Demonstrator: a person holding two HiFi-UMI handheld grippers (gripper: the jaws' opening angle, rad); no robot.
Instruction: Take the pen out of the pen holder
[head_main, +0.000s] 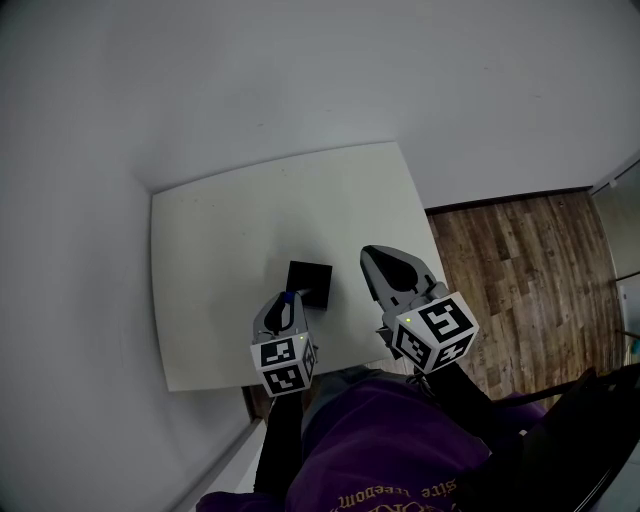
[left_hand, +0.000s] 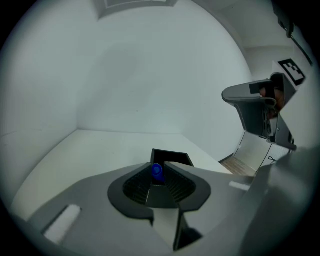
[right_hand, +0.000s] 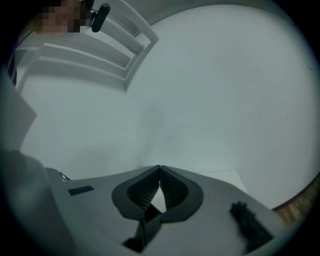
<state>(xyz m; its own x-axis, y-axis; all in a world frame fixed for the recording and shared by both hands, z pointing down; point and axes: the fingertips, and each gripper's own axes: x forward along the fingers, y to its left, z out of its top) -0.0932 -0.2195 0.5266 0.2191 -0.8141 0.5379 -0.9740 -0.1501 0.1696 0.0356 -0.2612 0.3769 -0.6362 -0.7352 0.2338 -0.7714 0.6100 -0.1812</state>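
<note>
Pen (left_hand: 157, 172) stands in the black pen holder (left_hand: 173, 156) on the white table (head_main: 220, 260), blue cap up, long axis near upright. Left gripper (left_hand: 160, 167) is clamped on the cap. Right gripper (right_hand: 159, 169) has its tips together and holds nothing. The grip shows only in the left gripper view; the head view gives a blue speck.

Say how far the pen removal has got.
Done: the left hand-held gripper is at the black square pen holder. In hand: its jaws grip the top of the blue pen. Left: lifting it out; it looks not yet clear. Right hand-held gripper shut, empty.

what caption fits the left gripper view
Left gripper pinching the blue pen, black pen holder just behind
</note>
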